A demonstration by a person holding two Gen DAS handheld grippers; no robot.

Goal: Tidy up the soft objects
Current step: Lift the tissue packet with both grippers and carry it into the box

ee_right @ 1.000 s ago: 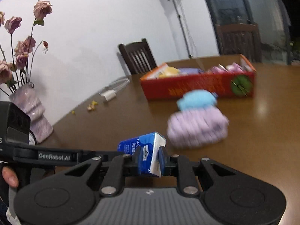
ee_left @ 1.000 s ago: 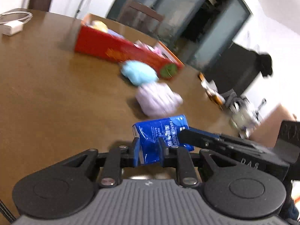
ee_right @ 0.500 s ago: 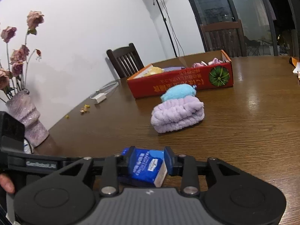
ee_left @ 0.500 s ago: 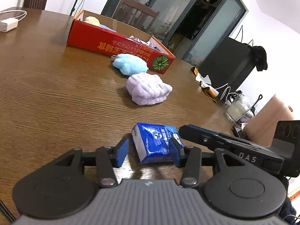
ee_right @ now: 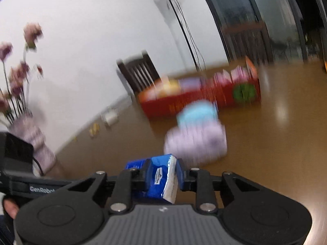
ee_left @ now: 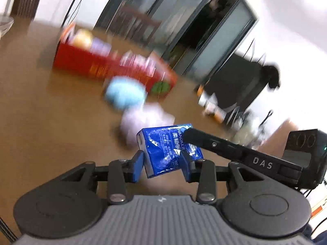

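A blue tissue pack (ee_left: 165, 151) hangs just above the brown table (ee_left: 51, 122), held from two sides. My left gripper (ee_left: 162, 167) has its jaws closing, blue pads against the pack's sides. My right gripper (ee_right: 163, 174) is also closing, its pads pressing the pack (ee_right: 161, 175) across its narrow end; its black finger reaches in from the right in the left wrist view. Beyond the pack lie a lilac folded towel (ee_right: 196, 140) and a light blue soft toy (ee_right: 197, 112). Behind them stands a long red box (ee_right: 204, 96) with several soft items inside.
A vase of pink flowers (ee_right: 32, 143) stands at the table's left edge. A white charger (ee_right: 110, 116) lies near the far edge, and a dark chair (ee_right: 139, 71) stands behind. Bottles and clutter (ee_left: 214, 106) sit at the table's right side. A hand (ee_right: 9, 206) holds the left gripper.
Half a second ago both pairs of jaws stood wider around the pack lying on the table. Now they have closed on it and it has risen; both views are blurred.
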